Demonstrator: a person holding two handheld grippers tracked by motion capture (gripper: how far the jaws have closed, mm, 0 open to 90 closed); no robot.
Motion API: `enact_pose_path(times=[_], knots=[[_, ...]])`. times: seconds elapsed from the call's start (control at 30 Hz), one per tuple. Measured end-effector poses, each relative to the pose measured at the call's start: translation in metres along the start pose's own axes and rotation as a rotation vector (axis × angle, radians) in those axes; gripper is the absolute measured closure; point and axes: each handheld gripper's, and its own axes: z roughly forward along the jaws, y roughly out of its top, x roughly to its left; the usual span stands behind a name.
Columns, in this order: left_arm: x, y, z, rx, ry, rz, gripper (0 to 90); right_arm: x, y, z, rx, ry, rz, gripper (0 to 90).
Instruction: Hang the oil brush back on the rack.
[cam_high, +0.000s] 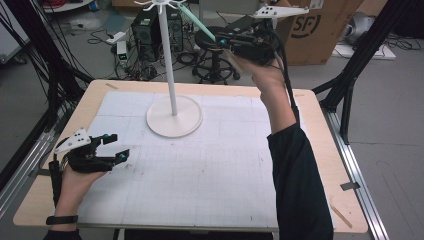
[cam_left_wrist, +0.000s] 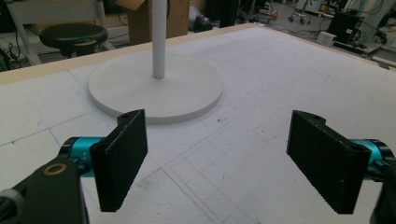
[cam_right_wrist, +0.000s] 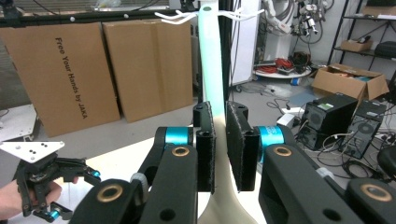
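Cardboard boxes; black stool; PC tower.

Wooden table; white mat; stand base.

A white round-based metal stand stands on the pale gridded mat over a light wooden table; black fingers with turquoise collars grip a mint-green strip.

Even, soft indoor light, faint shadows on the surface, slight blur, near fingers soft.
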Motion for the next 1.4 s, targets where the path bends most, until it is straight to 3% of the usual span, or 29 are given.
enact_pose_path(times=[0.57, 1.0, 1.2, 1.4], knots=[[0.0, 0.0, 0.0, 0.001, -0.002, 0.002, 21.1, 0.002, -0.003, 0.009, 0.017, 0.003, -0.003, 82.5], [-0.001, 0.0, 0.001, 0.0, -0.007, 0.0, 21.1, 0.005, -0.009, 0.028, 0.056, 0.003, -0.003, 79.9], [-0.001, 0.0, 0.002, 0.006, -0.006, 0.004, 21.1, 0.004, -0.019, 0.031, 0.069, -0.004, 0.002, 62.2], [0.0, -0.002, 0.004, 0.015, -0.006, 0.004, 21.0, 0.001, -0.045, 0.017, 0.078, -0.002, 0.006, 44.4]])
